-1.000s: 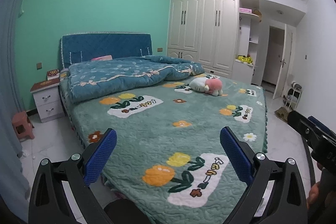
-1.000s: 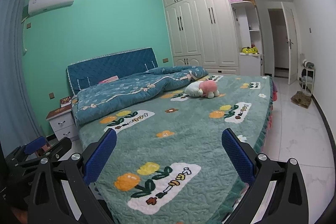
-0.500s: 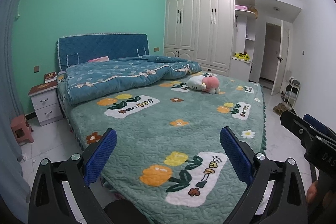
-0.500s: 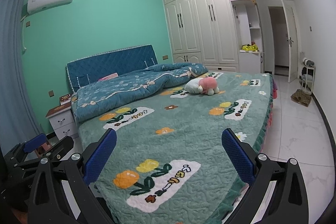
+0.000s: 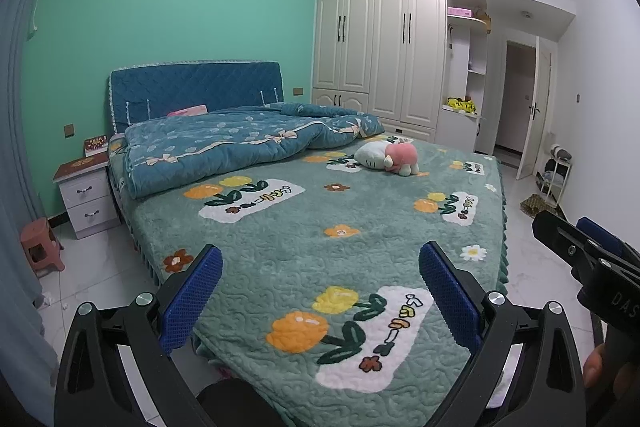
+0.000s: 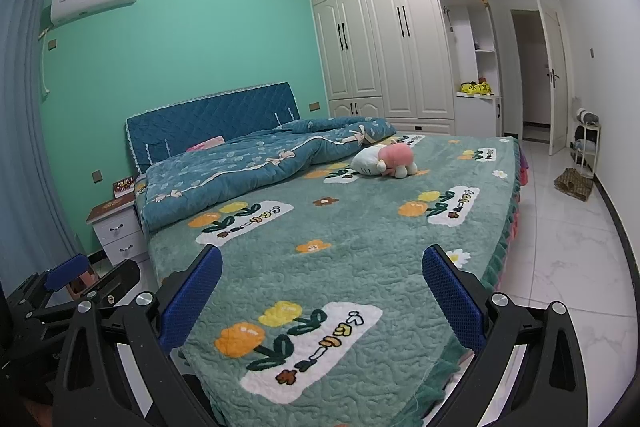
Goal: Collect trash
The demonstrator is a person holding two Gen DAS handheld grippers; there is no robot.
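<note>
A: Which step is the person working on?

B: Judging by the view, they are scanning the room for trash. The left gripper (image 5: 320, 291) and the right gripper (image 6: 322, 293) are both hanging spread wide over the foot of the bed (image 5: 360, 247), gripping nothing.

A: Where is the trash sitting?

B: Small white scraps are lying on the floor (image 5: 50, 301) by the curtain, near the pink stool (image 5: 40, 243) (too small to name for certain). Nothing on the green bedspread (image 6: 360, 247) is looking like litter; the plush toy (image 6: 384, 159) is only resting there.

A: So what is the next move asking for?

B: Probably swinging left around the bed corner and lowering a gripper toward those scraps, staying clear of the nightstand (image 5: 86, 195).

A: Is anything differing from a second ago?

B: Both cameras are tilting slightly upward and pulling back; more ceiling is showing, and the bed is sitting lower in view. The jaws are staying just as wide.
</note>
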